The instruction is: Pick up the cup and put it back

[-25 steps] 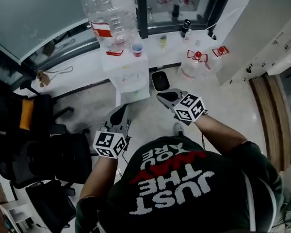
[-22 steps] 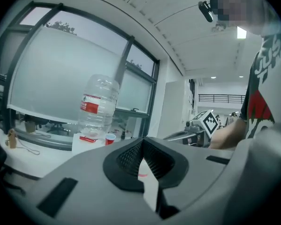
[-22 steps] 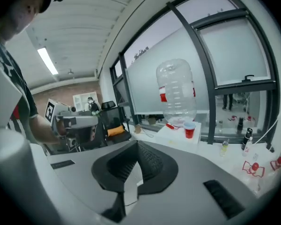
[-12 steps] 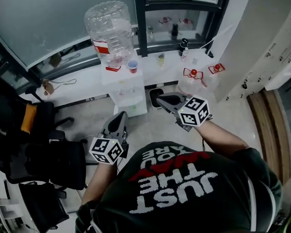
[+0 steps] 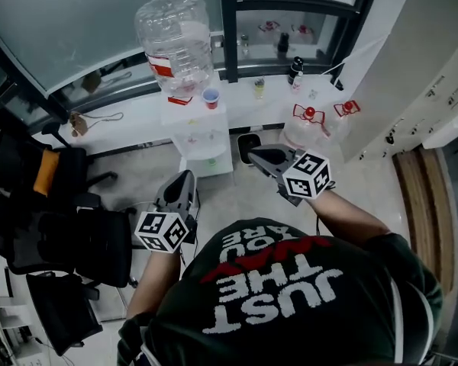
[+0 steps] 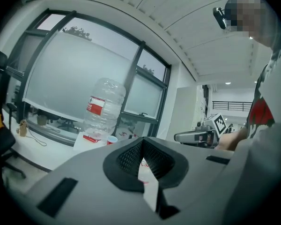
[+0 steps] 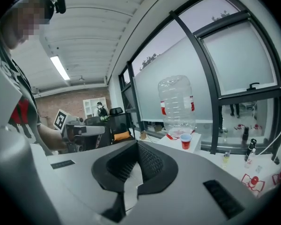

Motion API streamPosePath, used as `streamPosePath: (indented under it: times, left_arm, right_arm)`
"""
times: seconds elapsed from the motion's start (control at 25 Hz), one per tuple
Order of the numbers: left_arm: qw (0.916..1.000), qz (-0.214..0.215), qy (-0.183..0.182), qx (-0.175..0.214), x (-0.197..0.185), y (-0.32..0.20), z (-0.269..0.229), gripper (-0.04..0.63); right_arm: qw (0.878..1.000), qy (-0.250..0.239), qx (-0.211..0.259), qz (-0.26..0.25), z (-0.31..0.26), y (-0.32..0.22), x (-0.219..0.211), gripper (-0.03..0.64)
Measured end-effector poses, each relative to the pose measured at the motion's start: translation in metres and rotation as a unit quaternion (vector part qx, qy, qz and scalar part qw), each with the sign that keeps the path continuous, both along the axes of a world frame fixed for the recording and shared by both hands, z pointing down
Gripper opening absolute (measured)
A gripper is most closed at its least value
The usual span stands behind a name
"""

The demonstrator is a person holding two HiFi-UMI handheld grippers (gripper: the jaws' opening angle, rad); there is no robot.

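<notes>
Cup [image 5: 211, 97] stands well beyond left gripper [image 5: 185, 177] and right gripper [image 5: 253, 155] (both closed).

Head view steeply down, gripper views forward, sharing bottle [image 5: 175, 40]

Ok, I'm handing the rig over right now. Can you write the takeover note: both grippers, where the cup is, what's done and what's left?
Left gripper: jaws together, nothing between them, held out in front of the person, well short of the cup.
Right gripper: jaws together, empty, also short of the cup.
Cup: red, upright on top of the white water dispenser, beside the big bottle.
Done: nothing; the cup is not yet picked up.
Left: open one gripper's jaws, reach the cup, lift it, then set it back on the dispenser top.
</notes>
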State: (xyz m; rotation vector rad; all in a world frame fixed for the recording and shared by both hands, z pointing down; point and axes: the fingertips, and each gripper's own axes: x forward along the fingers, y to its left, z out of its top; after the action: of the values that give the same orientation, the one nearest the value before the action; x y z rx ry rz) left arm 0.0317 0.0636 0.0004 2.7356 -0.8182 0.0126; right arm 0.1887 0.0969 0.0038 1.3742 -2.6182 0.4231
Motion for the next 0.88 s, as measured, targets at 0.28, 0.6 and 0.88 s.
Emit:
streamPosePath:
  times: [0.28, 0.6, 0.88]
  left_arm:
    - [1.0000, 0.003, 0.003, 0.006, 0.001, -0.005, -0.003, 0.000]
    - [1.0000, 0.001, 0.007, 0.004, 0.000, -0.011, -0.003, 0.000]
    - [0.9999, 0.003, 0.007, 0.008, 0.003, -0.014, -0.005, 0.000]
  right_arm:
    - [1.000, 0.007, 0.009, 0.001, -0.003, -0.009, -0.001, 0.032]
    - [1.000, 0.021, 0.012, -0.004, -0.004, -0.016, -0.002, 0.032]
    - [1.000, 0.024, 0.018, -0.006, -0.006, -0.019, 0.000, 0.032]
